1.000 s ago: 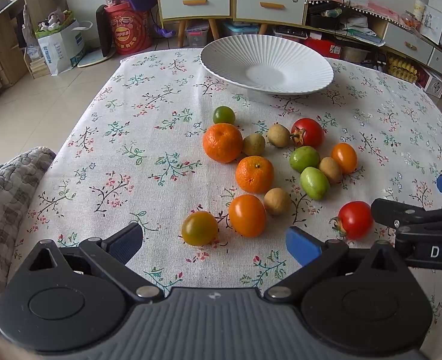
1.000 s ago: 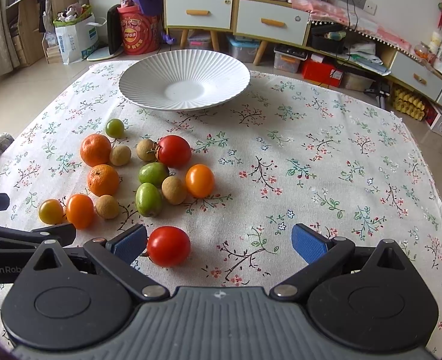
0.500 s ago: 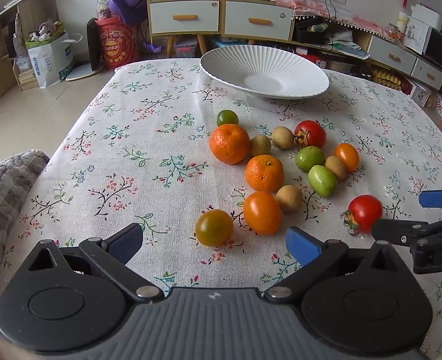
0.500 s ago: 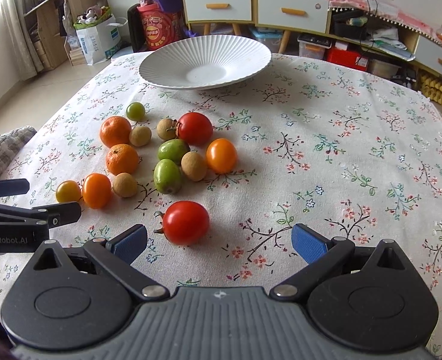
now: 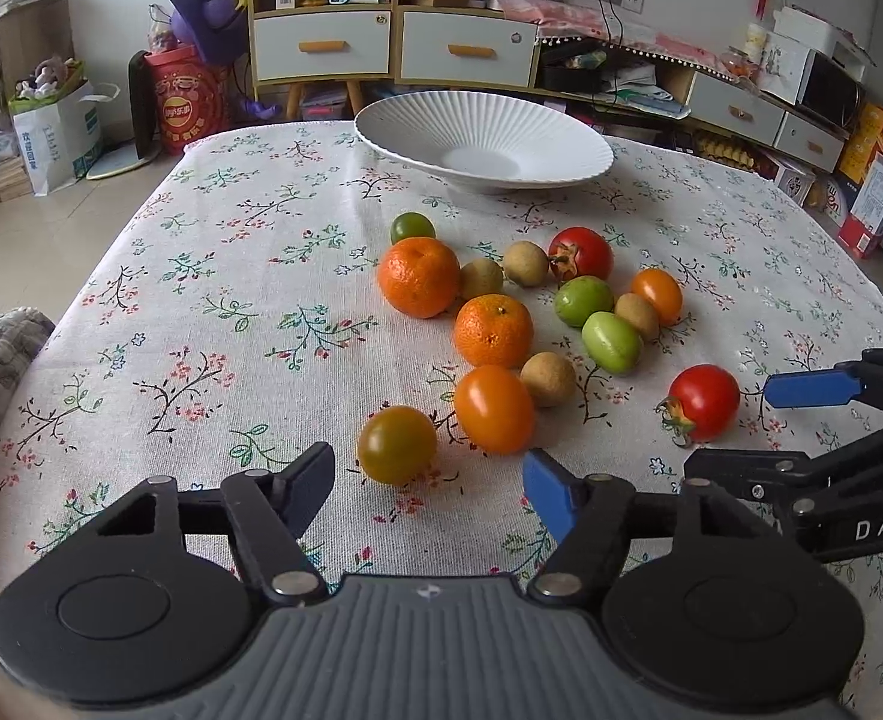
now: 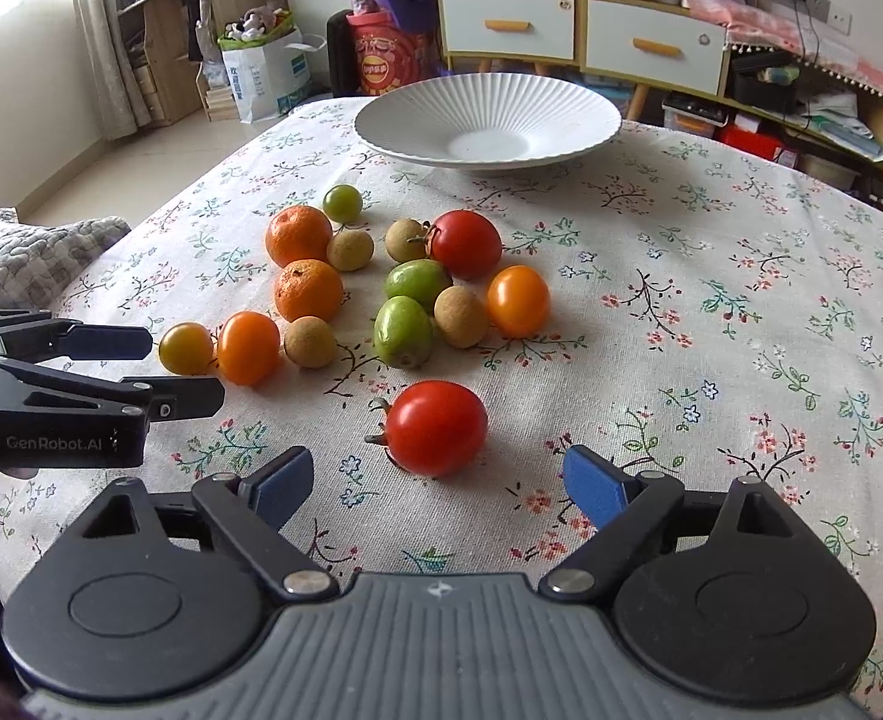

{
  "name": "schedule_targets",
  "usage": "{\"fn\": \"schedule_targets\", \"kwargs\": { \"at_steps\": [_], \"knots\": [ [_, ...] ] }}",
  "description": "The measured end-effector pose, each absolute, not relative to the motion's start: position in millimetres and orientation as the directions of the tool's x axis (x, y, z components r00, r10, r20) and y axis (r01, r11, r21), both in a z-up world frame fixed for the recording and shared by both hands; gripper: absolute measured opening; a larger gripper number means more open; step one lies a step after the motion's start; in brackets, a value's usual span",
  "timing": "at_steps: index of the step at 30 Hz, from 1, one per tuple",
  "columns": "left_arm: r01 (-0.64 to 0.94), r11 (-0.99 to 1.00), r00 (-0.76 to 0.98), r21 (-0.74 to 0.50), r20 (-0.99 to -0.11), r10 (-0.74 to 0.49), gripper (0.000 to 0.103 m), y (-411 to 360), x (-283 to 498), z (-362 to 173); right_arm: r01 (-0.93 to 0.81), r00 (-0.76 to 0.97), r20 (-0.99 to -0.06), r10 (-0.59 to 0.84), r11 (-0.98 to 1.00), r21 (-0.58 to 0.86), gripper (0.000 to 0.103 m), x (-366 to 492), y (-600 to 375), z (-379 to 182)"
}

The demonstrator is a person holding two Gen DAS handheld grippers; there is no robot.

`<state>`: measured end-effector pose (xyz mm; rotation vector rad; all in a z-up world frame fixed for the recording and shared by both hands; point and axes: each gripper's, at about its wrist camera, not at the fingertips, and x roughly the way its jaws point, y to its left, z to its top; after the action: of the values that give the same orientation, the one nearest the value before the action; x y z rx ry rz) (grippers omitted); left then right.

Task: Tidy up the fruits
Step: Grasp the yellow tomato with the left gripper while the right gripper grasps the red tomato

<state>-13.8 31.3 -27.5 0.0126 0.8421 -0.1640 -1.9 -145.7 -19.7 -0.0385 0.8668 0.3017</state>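
1. Red tomato [image 6: 435,427]: alone on the cloth [image 6: 711,312], at 6 o'clock from the pile of other fruit. Same spot as a moment ago. Not touched yet.
2. Right gripper [image 6: 438,483]: closer in than a moment ago. Now just behind the red tomato, with the tomato at 12 o'clock, a little past the blue tips. Open wide, holding nothing.
3. Yellow tomato [image 5: 396,444]: at the near edge of the pile, touching or almost touching the orange tomato [image 5: 492,408] at its 2 o'clock. Not moved either.
4. Left gripper [image 5: 429,483]: closer in too. Yellow tomato at 11 o'clock, just ahead of the tips. Open wide, holding nothing.
5. Bowl [image 6: 417,102]: white, at 12 o'clock, on the far side of the cloth past all the fruit. Nothing in it.
6. What this means: likely the very start of the job, since no fruit is in the bowl. Looks like lining up for two grabs, red tomato for the right, yellow one for the left. Next, likely a bit more forward, then a gentle squeeze, since round fruit can roll away.
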Motion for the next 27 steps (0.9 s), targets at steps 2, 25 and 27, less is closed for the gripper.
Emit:
{"fn": "schedule_targets", "kwargs": {
  "at_steps": [2,25,27],
  "knots": [
    [0.145,0.988,0.655,-0.058,-0.743,-0.140,0.059,33.0,-13.3,-28.1,-0.278,0.602,-0.759,0.247,0.956,0.091,0.081,-1.6,-145.9,-20.5],
    [0.119,0.992,0.672,-0.040,-0.732,-0.110,0.023,40.4,-5.7,-36.8,-0.295,0.622,-0.741,0.254,0.952,0.080,0.037,3.7,-143.3,-23.3],
    [0.116,0.992,0.670,-0.044,-0.734,-0.111,0.023,41.0,-5.5,-36.3,-0.293,0.623,-0.739,0.257,0.952,0.084,0.036,4.7,-143.8,-22.3]
  ]
}}
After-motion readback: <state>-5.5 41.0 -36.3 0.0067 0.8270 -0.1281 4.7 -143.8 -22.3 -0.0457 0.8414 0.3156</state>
